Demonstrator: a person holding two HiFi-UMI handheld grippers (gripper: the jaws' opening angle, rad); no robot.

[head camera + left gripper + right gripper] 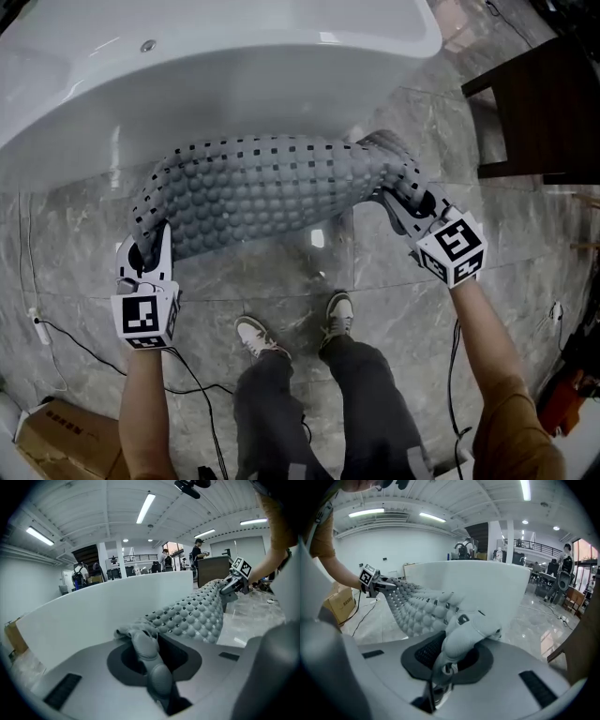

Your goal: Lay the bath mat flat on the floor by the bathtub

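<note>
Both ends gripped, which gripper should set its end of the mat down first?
Probably left. The left gripper holds an end where the bath mat hangs fairly spread; at the right gripper it is bunched and twisted, needing straightening first.

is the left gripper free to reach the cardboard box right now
Probably not: the left gripper is shut on one end of the bath mat, and the cardboard box lies behind it.
</note>
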